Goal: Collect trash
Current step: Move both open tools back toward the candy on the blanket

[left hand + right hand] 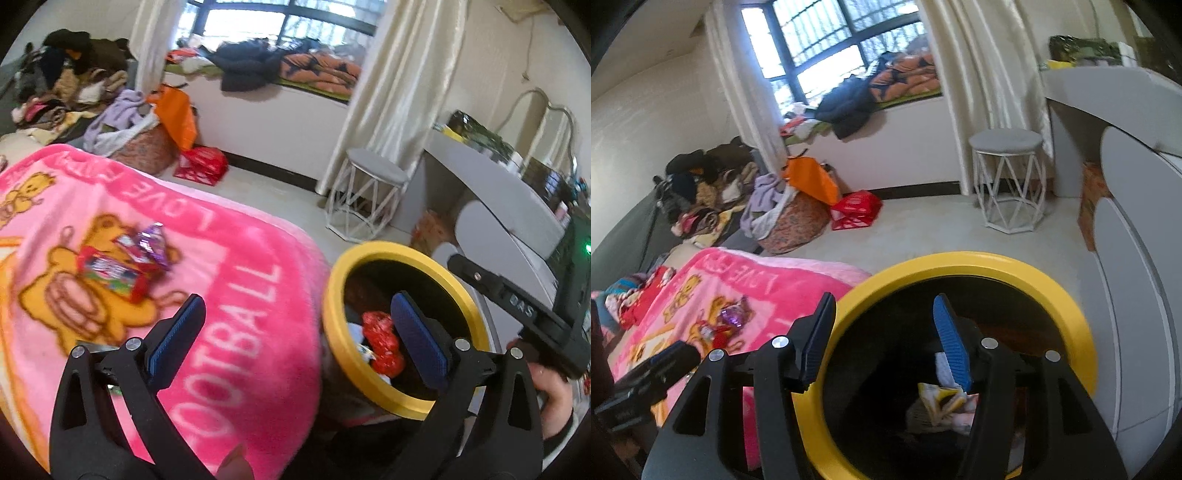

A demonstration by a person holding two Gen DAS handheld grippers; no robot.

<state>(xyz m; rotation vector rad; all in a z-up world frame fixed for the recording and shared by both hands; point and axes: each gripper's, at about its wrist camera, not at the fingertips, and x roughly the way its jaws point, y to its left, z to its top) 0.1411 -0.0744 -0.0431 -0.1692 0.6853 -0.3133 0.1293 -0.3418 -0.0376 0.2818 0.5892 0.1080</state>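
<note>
Jaws: left gripper (295,334) fully spread, empty; right gripper (882,341) half-spread, empty, over yellow-rimmed bin (1071,314). Crumpled red wrapper (382,341) inside bin. Red and purple wrappers (125,262) on pink blanket (229,258).

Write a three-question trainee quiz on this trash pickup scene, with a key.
1. True or false: the left gripper holds a wrapper.
2. Where do the purple wrapper and red wrapper lie? A) in the bin B) on the pink blanket C) on the stool
3. Fill in: the bin has a ____ rim.

Key:
1. False; its jaws stand wide with nothing between them.
2. B
3. yellow
</note>
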